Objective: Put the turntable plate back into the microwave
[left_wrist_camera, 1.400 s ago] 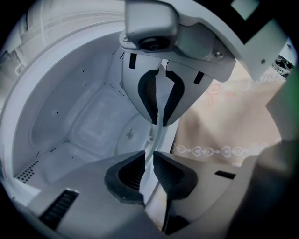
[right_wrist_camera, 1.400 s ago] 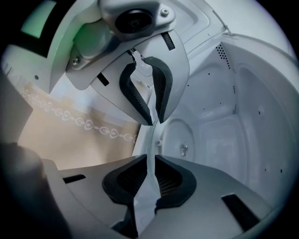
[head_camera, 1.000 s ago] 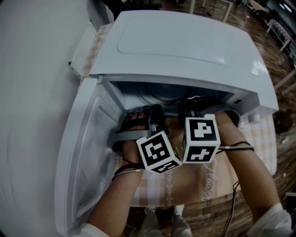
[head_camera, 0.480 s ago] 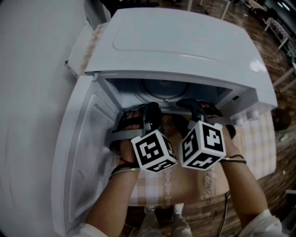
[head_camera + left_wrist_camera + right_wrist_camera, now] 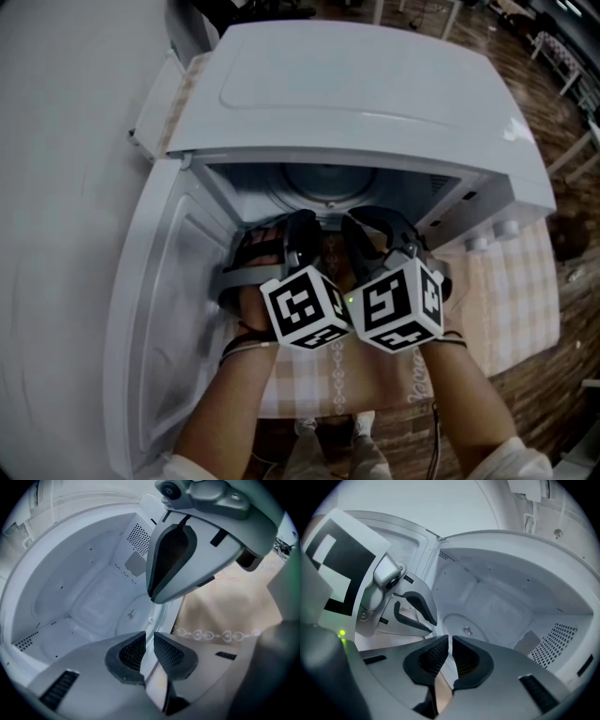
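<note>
The clear glass turntable plate (image 5: 123, 620) lies low in the white microwave (image 5: 375, 84), its round outline and centre hub showing on the cavity floor (image 5: 461, 623). My left gripper (image 5: 307, 227) reaches into the opening at the left, and its pads (image 5: 133, 651) are closed on the plate's thin near rim. My right gripper (image 5: 364, 225) sits just beside it; its jaws are closing, and the pads (image 5: 464, 660) pinch the same near rim. Each gripper also shows in the other's view: the right gripper (image 5: 173, 559) and the left gripper (image 5: 417, 613).
The microwave door (image 5: 173, 309) hangs open to the left, close beside my left forearm. The microwave stands on a checked tablecloth (image 5: 511, 291). Two knobs (image 5: 492, 236) sit on the front panel at the right. Perforated vents (image 5: 560, 641) line the cavity's side walls.
The right gripper has rolled over and shifted left, so its marker cube now sits against the left one. The left gripper has kept still.
</note>
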Demonstrator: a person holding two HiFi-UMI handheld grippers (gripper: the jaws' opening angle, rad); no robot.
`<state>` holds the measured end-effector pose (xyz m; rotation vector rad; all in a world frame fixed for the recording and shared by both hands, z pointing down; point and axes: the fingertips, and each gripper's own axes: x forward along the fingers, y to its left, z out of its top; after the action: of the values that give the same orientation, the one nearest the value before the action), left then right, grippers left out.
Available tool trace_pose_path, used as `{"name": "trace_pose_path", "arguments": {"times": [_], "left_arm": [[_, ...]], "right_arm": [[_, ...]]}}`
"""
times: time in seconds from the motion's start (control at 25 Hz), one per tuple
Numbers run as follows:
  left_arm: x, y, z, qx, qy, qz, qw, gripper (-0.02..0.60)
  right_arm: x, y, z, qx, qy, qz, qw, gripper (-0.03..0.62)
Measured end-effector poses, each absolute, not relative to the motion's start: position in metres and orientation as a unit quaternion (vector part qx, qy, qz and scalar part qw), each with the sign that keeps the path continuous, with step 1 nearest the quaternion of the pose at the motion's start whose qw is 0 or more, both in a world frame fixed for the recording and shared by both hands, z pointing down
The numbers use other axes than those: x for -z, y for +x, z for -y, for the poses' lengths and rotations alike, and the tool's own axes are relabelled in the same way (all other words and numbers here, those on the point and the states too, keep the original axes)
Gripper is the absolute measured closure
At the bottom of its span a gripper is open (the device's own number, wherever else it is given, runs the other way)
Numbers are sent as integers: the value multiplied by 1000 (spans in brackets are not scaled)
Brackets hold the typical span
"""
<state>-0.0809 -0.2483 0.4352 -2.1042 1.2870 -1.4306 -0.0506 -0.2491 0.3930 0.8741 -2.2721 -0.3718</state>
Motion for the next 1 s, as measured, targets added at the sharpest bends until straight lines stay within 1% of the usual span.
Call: {"name": "trace_pose_path", "arguments": {"times": [0.2, 0.36, 0.4, 0.52, 0.68, 0.76, 0.84, 1.0], "left_arm": [[-436, -80, 247, 503, -727, -439, 161, 532], [-431, -78, 245, 487, -730, -449, 168, 549], [-426, -77, 245, 472, -734, -460, 164, 568], [-408, -74, 245, 404, -754, -501, 133, 580], [-383, -62, 242, 253, -789, -555, 73, 580], [-374, -55, 239, 190, -801, -565, 54, 580], [-361, -52, 236, 143, -807, -571, 49, 580], [-347, -49, 226, 59, -818, -571, 16, 580]], "right_arm": [[-388, -43, 251, 112, 370, 880, 277, 545], [-373, -37, 250, 76, 400, 892, 196, 545], [-369, -36, 249, 65, 404, 896, 174, 545], [-355, -34, 246, 36, 410, 905, 107, 545], [-335, -24, 240, 13, 427, 904, 25, 545], [-329, -19, 237, -1, 435, 900, -12, 543], [-328, -16, 236, -14, 440, 897, -34, 545], [-331, -13, 229, -23, 440, 896, -47, 543]]}}
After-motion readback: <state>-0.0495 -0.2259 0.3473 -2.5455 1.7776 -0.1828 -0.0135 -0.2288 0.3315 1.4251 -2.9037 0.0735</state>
